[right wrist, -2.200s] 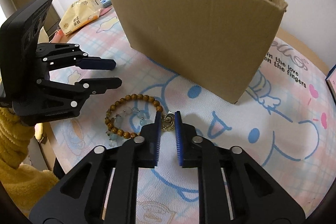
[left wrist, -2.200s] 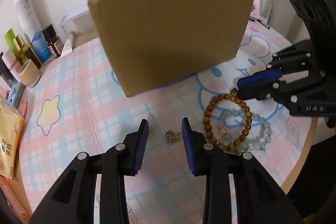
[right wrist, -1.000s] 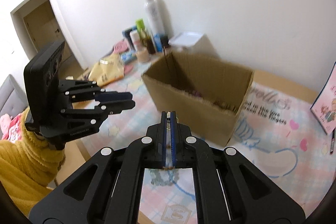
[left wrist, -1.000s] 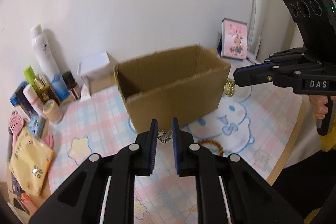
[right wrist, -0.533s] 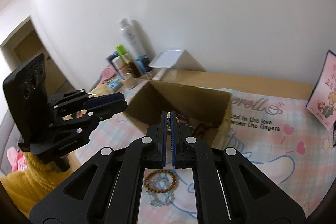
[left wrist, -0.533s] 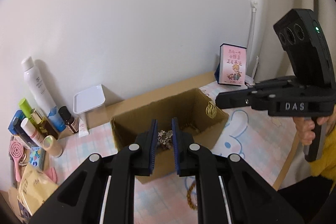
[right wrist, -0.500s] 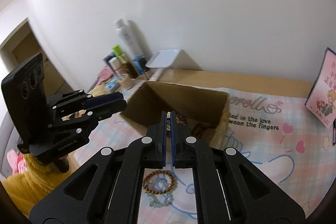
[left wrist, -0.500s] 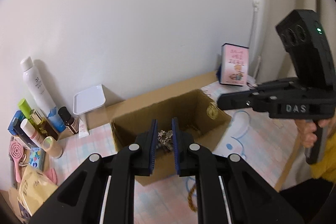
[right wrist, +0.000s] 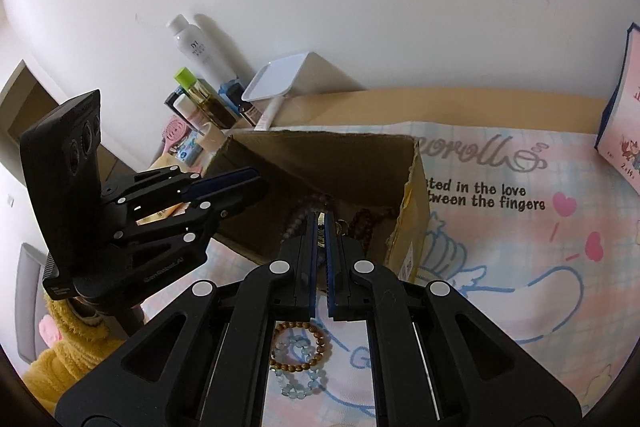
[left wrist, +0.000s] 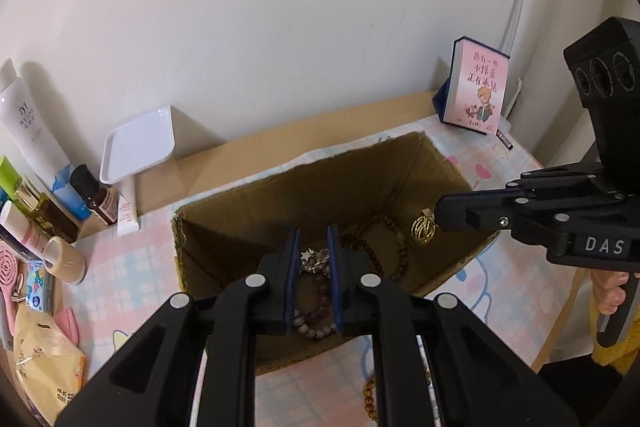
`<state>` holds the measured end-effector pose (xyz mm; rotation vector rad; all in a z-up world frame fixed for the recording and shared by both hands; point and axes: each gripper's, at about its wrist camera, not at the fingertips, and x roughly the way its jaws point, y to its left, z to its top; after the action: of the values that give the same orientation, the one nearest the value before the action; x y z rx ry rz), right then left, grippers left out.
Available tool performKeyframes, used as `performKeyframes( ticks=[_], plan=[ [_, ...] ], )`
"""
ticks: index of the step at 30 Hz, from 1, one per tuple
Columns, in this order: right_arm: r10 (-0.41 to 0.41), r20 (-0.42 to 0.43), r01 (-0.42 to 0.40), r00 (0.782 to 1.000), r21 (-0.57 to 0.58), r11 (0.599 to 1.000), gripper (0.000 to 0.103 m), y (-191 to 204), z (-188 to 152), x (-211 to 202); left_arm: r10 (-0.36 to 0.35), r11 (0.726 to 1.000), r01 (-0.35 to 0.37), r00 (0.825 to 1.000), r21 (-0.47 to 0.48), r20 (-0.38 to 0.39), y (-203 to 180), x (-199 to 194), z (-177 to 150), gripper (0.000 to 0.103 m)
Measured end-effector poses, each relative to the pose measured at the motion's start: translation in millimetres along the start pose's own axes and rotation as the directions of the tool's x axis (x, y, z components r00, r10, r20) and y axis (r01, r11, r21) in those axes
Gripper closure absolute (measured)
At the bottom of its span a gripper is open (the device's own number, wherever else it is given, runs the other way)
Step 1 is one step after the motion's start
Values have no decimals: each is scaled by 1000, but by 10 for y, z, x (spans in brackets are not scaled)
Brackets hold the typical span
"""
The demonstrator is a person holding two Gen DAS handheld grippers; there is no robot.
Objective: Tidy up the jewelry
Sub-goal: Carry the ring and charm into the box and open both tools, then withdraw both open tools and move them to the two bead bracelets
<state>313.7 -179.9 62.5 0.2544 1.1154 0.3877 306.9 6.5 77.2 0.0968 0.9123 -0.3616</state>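
1. One small silver charm [left wrist: 315,260] with a star on it sits clamped between the blue pads of the left gripper [left wrist: 313,259], held above the open top of the cardboard box [left wrist: 208,223].
2. One gold cage-shaped pendant [left wrist: 422,229] hangs from the tip of the right gripper [left wrist: 444,215], also over the box, near its right-hand wall. In the right wrist view the right gripper's [right wrist: 320,223] two fingers are pressed nearly together on the pendant [right wrist: 320,227], which shows only as a thin gold sliver between them.
3. Inside the box lie at least two bead strands: one dark brown strand [left wrist: 390,247] curled against the far right corner, and one purple-and-pale bracelet [left wrist: 316,323] below the left gripper's fingers. The right wrist view shows the same pair, the pale purple one [right wrist: 298,217] to the left and the dark reddish one [right wrist: 370,217] to the right.
4. Two bracelets lie outside the box on the pastel mat [right wrist: 500,239], in front of its near wall: one of brown wooden beads [right wrist: 298,345] and one of pale blue beads [right wrist: 298,383], overlapping each other.
5. Against the wall behind the box: one tilted white tray [left wrist: 138,145], one tall white spray bottle [left wrist: 28,123], and a cluster of smaller cosmetic bottles too crowded to count surely.
6. One pink-covered book [left wrist: 478,91] stands upright at the far right of the table.
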Motion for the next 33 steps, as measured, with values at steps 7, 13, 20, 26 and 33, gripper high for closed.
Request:
performKeyframes(
  ticks=[7,13,20,26,33],
  plan=[
    [-14,-19,14,1000,-12,1000,100,32,-33,81,42,999,-42,999,13,-27,45,87,-36,89],
    [-8,-9,8,1000,2,1000,97,41,-47,45,69,998,-69,997,9,-29,107,95,-63,88],
    [7,27,-7,1000,-10,1000,82,76,-79,-104,104,994,-104,995,24,8,108,6,-82,59],
    [-9,74,17,997,-110,994,81,266,-164,-410,132,991,-134,989,30,62,57,-212,-100,47],
    [-13,70,29,997,-242,970,68,484,-499,-658,250,966,-257,947,12,201,-104,-664,-228,44]
  ],
)
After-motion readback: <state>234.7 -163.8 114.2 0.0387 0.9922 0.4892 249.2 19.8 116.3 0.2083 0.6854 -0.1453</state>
